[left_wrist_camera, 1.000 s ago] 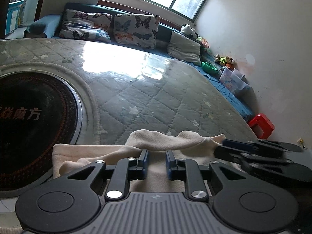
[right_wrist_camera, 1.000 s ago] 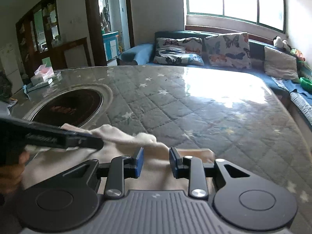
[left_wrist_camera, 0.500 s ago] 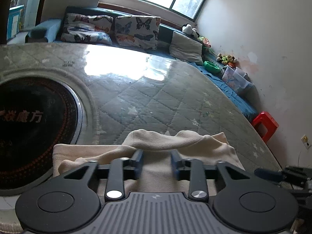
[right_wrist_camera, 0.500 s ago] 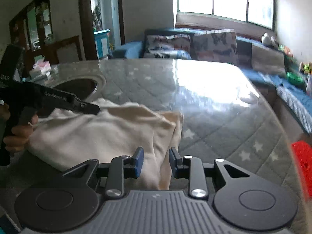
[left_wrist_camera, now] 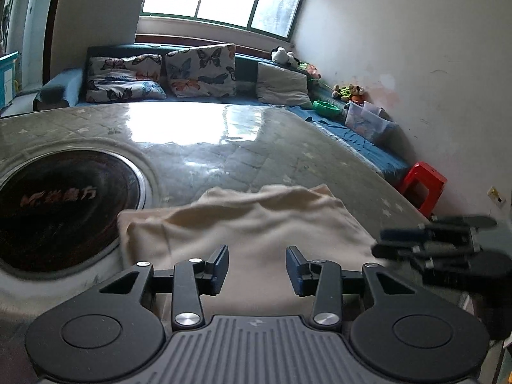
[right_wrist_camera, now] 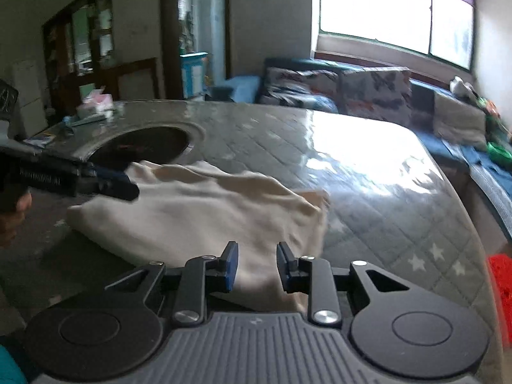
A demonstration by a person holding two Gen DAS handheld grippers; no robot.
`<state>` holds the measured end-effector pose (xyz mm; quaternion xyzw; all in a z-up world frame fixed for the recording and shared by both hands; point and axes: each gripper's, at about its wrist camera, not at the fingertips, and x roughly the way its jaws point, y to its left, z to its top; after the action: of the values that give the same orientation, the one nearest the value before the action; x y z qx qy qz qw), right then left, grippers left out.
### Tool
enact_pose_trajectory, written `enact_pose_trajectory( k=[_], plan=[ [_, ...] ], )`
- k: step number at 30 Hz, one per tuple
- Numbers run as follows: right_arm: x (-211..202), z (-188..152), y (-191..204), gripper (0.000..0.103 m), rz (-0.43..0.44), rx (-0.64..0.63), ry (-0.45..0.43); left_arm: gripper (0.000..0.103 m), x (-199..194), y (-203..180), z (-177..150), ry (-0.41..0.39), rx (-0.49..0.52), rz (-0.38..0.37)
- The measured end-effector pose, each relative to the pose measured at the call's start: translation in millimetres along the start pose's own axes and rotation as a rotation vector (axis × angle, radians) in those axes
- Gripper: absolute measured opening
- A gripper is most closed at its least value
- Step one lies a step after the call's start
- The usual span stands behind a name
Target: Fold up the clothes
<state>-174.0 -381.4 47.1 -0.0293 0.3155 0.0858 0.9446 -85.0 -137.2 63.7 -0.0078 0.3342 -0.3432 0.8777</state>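
As the cloth (left_wrist_camera: 256, 224) by the hob (left_wrist_camera: 64, 208) looks soft and light, both grippers, left (left_wrist_camera: 257, 268) and right (right_wrist_camera: 254, 265), part-open and empty, should pinch its corners.

Cream garment (left_wrist_camera: 256, 224); grey star-quilted table cover (right_wrist_camera: 368, 172); butterfly-print cushions (left_wrist_camera: 198, 70); red stool (left_wrist_camera: 422, 182).

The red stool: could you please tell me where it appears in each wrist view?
Left wrist view: red stool at the right, beside the wall, beyond the table's edge.
Right wrist view: red stool cut off at the right edge, low.
Shared landmark: cream cloth on the table.
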Motion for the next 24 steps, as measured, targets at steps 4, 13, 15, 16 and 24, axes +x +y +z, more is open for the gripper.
enact_pose_trajectory(
  k=[4, 13, 15, 16, 24],
  plan=[
    [9.8, -4.9, 12.1, 0.027, 0.036, -0.032, 0.029, 0.043, -5.0, 3.2, -15.7, 0.018, -0.015, 0.012],
    [11.6, 0.1, 20.3, 0.027, 0.042, -0.053, 0.044, 0.047, -10.3, 14.2, -21.6, -0.005, -0.047, 0.042],
    [13.4, 3.5, 22.0, 0.027, 0.048, -0.056, 0.039, 0.047, -6.3, 18.8, -21.6, 0.005, -0.064, 0.051],
    [17.2, 3.4, 22.2, 0.027, 0.051, -0.056, 0.048, 0.047, -3.8, 21.9, -23.0, 0.015, -0.078, 0.050],
    [29.1, 16.5, 16.4, 0.027, 0.070, -0.024, 0.060, 0.048, 3.5, 29.8, -4.5, 0.012, -0.093, 0.034]
  ],
)
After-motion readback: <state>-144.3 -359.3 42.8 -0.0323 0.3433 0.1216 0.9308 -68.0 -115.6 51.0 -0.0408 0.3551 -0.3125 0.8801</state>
